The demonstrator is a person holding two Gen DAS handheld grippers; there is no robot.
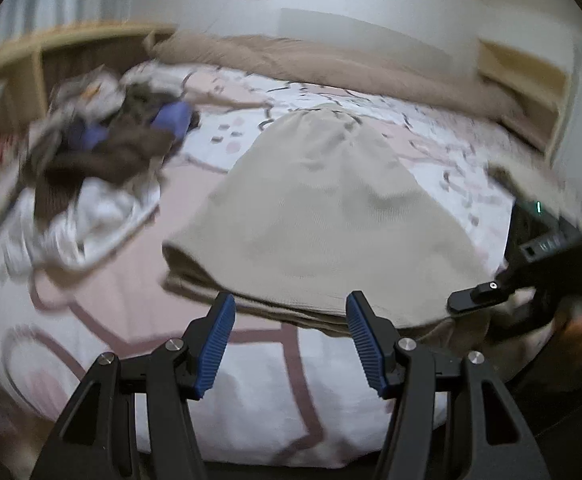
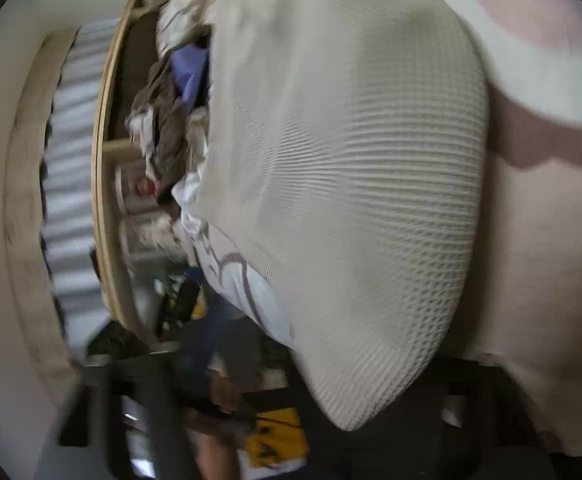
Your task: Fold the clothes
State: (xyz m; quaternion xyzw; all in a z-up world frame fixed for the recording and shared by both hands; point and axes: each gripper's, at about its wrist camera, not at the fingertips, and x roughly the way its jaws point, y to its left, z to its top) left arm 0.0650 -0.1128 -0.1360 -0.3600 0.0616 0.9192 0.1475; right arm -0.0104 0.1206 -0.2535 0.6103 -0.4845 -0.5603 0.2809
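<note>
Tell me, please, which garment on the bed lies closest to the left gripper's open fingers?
The beige ribbed garment, spread flat just beyond the left gripper; the jumbled pile of brown, purple and white clothes sits farther off to the side.

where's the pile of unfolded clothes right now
In the left wrist view the pile of unfolded clothes sits on the bed at upper left, beside the wooden shelf and left of the beige knit garment.
</note>
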